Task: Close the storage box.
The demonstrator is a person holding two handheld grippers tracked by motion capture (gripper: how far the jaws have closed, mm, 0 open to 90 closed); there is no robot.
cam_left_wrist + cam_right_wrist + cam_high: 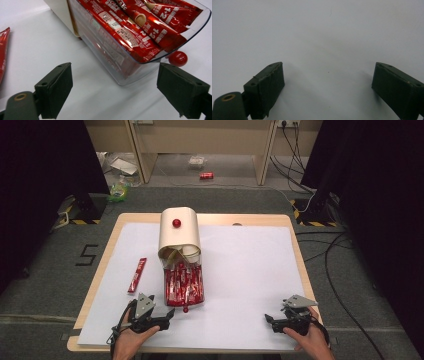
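Left tongs [169, 316] open | near clear tray [184, 301] | right tongs [270, 322] open

This looks like a lab or recording studio set up for data capture. Black curtains [45, 180] hang at both sides, tripod feet stand on hazard-striped tape [80, 221], cables [330, 255] trail over grey carpet [40, 285], and the wooden table [102, 265] carries a white sheet [250, 270].

On the red sachets [140, 27] in the clear drawer [150, 65] before my left jaws I read "1+2". On the floor left of the surface is a black "5" [88, 254].
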